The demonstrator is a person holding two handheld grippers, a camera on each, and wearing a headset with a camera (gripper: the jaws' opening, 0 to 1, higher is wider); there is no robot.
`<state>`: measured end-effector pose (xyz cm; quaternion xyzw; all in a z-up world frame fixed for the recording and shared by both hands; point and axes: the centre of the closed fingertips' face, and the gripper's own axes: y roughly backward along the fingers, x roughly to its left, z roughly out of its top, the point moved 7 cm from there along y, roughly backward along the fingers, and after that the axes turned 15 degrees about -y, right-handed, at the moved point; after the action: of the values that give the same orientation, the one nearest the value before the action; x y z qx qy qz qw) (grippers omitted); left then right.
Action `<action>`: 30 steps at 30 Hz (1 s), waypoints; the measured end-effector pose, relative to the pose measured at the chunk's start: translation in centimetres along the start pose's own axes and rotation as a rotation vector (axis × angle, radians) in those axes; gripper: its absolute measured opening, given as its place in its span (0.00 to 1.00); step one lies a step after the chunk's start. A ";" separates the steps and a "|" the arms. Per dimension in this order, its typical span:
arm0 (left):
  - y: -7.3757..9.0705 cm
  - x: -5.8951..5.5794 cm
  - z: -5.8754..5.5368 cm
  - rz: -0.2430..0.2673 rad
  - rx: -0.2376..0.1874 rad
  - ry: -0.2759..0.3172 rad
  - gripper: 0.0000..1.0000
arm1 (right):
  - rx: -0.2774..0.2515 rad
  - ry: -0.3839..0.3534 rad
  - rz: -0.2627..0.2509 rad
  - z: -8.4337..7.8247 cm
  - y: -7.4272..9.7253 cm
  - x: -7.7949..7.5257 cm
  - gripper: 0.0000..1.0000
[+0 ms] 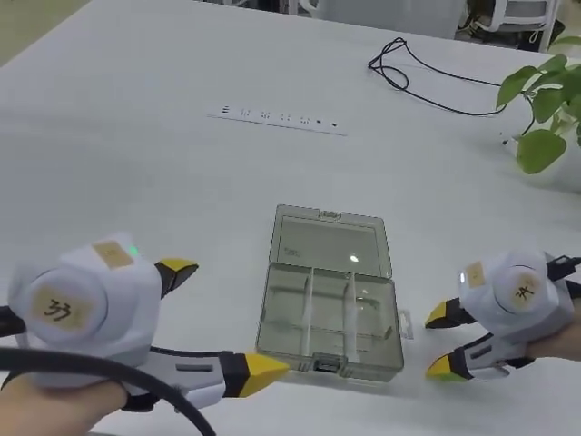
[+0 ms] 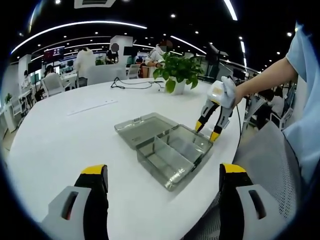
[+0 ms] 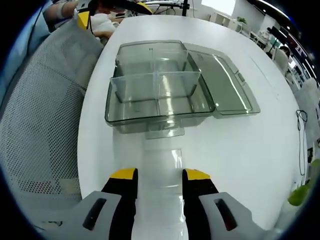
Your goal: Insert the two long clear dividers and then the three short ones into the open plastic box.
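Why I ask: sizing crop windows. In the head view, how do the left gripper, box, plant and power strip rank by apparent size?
1. Left gripper, though nearness inflates it.
2. Box.
3. Plant, partly cut off by the frame.
4. Power strip, thin.

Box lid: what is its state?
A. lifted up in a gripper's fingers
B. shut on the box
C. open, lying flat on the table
C: the lid lies open and flat on the table, joined to the far edge of the box.
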<state>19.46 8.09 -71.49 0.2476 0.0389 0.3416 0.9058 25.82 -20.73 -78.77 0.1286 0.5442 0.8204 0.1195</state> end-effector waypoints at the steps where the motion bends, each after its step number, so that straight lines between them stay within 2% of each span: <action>1: 0.0 0.0 0.0 -0.001 -0.001 0.001 0.94 | -0.002 0.003 0.000 0.0 0.0 0.0 0.36; 9: -0.3 -0.2 0.2 -0.008 -0.009 0.005 0.94 | 0.003 0.007 0.000 0.0 0.0 0.2 0.34; 18: -0.5 -0.2 0.5 -0.009 -0.021 0.005 0.94 | 0.014 0.010 -0.023 0.2 0.1 0.3 0.33; 30: -0.5 -0.3 0.1 -0.006 -0.025 0.025 0.94 | 0.015 0.003 -0.053 0.1 0.3 0.1 0.33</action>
<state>19.53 7.57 -71.67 0.2320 0.0466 0.3424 0.9093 25.75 -20.77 -78.46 0.1138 0.5538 0.8130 0.1395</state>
